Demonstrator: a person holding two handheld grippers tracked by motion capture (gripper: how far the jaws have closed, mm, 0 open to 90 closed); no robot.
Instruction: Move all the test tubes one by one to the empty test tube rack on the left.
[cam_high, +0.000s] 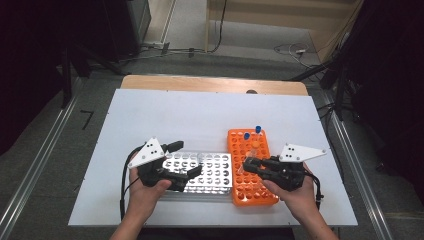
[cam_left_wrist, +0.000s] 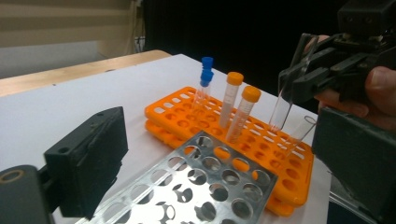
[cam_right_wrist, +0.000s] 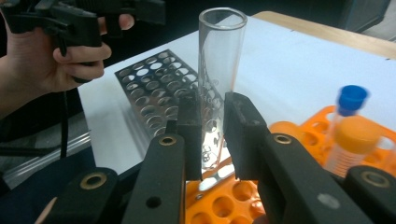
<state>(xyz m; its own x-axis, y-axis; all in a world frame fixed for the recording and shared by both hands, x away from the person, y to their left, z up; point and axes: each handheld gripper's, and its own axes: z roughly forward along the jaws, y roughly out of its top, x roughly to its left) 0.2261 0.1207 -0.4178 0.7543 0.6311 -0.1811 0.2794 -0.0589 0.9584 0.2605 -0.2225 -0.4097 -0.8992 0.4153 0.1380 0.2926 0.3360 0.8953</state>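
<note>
The right gripper (cam_right_wrist: 212, 135) pinches a clear tube (cam_right_wrist: 219, 56) lifted above the orange rack (cam_high: 252, 165), while the left gripper (cam_high: 182, 160) is spread empty over the metal rack (cam_high: 210, 172), so next the tube likely must travel to a hole in the metal rack.

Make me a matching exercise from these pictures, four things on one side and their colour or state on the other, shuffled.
Things:
1. clear tube
2. metal rack
3. plastic rack
4. left hand-held gripper

States:
A. orange, holding capped tubes
B. jaws open, nothing between them
C. clamped upright in the right hand-held gripper
D. silver, holes empty

Pairs: 1-C, 2-D, 3-A, 4-B
</note>
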